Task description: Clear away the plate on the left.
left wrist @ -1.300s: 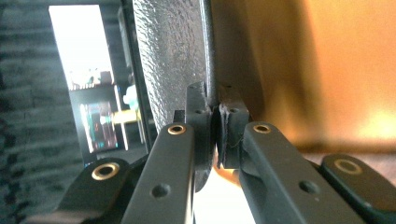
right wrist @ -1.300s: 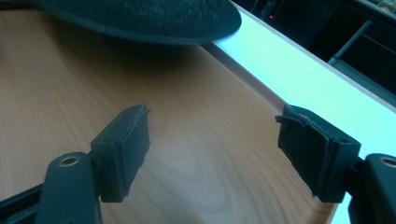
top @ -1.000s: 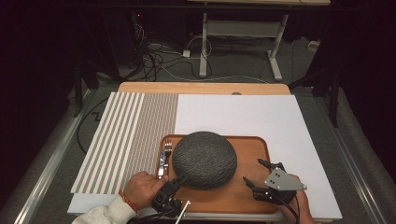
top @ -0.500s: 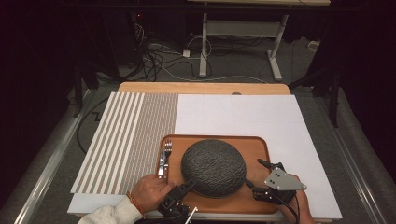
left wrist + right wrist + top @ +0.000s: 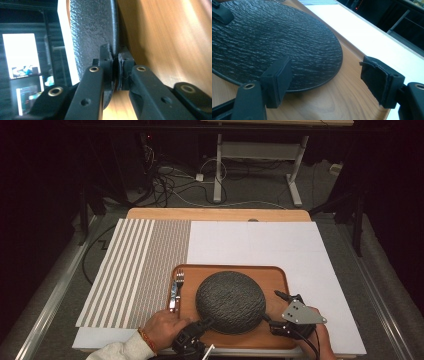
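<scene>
Fingers (image 5: 107, 62) of the left gripper (image 5: 115, 65) pinched tight on the rim of the dark plate (image 5: 231, 301); jaws of the right gripper (image 5: 332, 82) spread wide, gripping nothing, one pad over the plate's near-right rim, the other over bare wood.

Plate sitting on the wooden tray (image 5: 276, 280), toward the tray's front edge, roughly centred between its left and right edges. Fork (image 5: 179, 279) lying along the tray's left edge, just beside the plate, not touching it as far as can be told. Tray itself resting on the white mat (image 5: 305, 250) near the table's front edge.

Round plate, so no long axis and no heading to speak of; textured face up, lying flat or nearly so.

Best kept level while shifted or lifted, probably: a single-sided pinch on a thin rim invites tipping or slipping. Safer to bring the right gripper in on the opposite rim and close before any lift. Slow motion, clear of the fork and the tray's raised lip.
</scene>
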Available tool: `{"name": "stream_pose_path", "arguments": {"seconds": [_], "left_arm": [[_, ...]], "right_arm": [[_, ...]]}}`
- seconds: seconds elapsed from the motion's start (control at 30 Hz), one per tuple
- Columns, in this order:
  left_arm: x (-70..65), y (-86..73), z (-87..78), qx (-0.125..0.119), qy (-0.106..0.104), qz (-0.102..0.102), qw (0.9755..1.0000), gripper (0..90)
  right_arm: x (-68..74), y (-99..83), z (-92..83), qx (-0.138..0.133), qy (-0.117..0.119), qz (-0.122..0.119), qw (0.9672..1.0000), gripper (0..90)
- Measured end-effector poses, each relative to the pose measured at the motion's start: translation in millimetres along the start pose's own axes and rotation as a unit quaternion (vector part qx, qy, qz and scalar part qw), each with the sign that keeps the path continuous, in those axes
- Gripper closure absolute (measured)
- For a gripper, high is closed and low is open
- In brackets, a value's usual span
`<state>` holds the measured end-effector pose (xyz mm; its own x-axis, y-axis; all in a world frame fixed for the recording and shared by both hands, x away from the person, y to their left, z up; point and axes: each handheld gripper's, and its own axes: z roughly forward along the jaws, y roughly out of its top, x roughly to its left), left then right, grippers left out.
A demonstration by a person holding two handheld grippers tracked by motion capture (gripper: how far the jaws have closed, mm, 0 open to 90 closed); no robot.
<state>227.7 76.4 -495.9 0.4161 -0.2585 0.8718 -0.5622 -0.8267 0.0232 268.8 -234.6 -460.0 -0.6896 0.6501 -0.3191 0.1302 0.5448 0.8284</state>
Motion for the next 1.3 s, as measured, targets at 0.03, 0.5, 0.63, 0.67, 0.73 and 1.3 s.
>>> {"name": "stream_pose_path", "arguments": {"seconds": [0.03,0.5,0.63,0.67,0.73,1.3], "left_arm": [[0.0,-0.1,-0.3,0.000,-0.003,-0.003,1.0000,81.2],[5.9,-4.8,-5.3,-0.029,-0.059,-0.060,0.9960,73.4],[7.5,-8.6,-6.8,-0.034,-0.073,-0.080,0.9935,71.9],[8.4,-9.6,-6.6,-0.035,-0.074,-0.083,0.9931,70.5],[9.4,-12.7,-6.0,-0.034,-0.081,-0.100,0.9912,70.1],[25.9,-39.3,-19.2,-0.094,-0.119,-0.233,0.9607,53.2]], "right_arm": [[0.0,0.0,0.0,0.000,0.000,0.000,1.0000,25.7],[0.3,0.0,0.7,0.000,0.002,0.000,1.0000,25.8],[0.6,0.1,0.8,0.001,0.001,0.001,1.0000,25.9],[0.6,0.2,0.9,0.000,0.002,0.001,1.0000,25.9],[1.1,0.3,1.2,0.002,0.003,0.000,1.0000,26.0],[2.2,0.7,2.1,0.005,0.005,0.000,1.0000,26.0]]}}
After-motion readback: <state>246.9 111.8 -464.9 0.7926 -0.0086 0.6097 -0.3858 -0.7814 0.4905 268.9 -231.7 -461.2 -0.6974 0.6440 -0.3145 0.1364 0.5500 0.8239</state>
